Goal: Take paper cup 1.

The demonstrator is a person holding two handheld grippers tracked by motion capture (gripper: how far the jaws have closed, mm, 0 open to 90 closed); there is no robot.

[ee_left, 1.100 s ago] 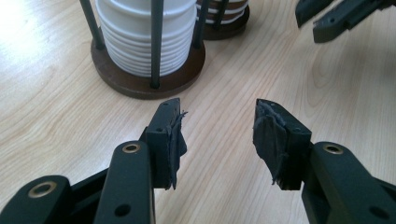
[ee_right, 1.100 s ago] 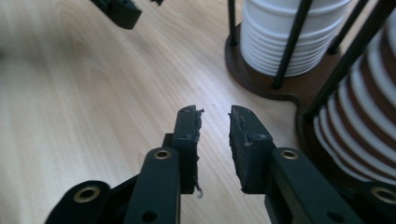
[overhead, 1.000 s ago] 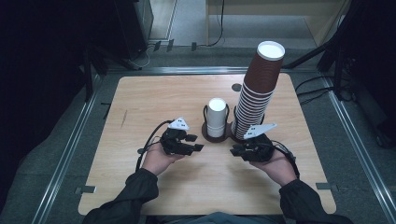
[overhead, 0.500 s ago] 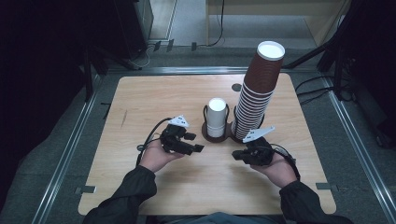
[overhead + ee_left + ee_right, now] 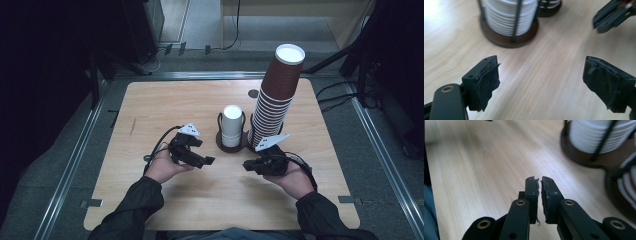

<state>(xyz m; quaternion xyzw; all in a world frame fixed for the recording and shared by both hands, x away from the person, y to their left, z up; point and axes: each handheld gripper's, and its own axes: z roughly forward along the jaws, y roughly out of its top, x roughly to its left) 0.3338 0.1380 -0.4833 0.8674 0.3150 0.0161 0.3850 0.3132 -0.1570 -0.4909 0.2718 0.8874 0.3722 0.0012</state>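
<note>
Tongs status first: left tongs [image 5: 202,161] jaws spread wide, empty; in the left gripper view only bare wood shows between the two taped pads [image 5: 487,80]. Right tongs [image 5: 248,165] jaws pressed together with nothing between them, confirmed in the right gripper view [image 5: 539,195].

Change over the last second: the right tongs have drawn back from the foot of the tall brown cup stack [image 5: 274,100] toward the person's side of the table [image 5: 165,105]; a second ago they sat close against its lower cups, now there is a clear gap of wood. The left tongs have shifted slightly toward the centre. Both stacks unchanged: the short white cup stack [image 5: 232,125] stands upright in its wire holder [image 5: 220,142] at mid-table, and the brown stack stands just to its right, leaning a little, white inside of the top cup showing.

Reading: no cup is held and none has left either stack. The withdrawal looks like a reset, not a grasp. With the left tongs wide and aimed at the white stack [image 5: 506,15], my judgement is that the next pick will come from the left side, taking the top white cup. Risk: the wire uprights crowd the cup walls.
</note>
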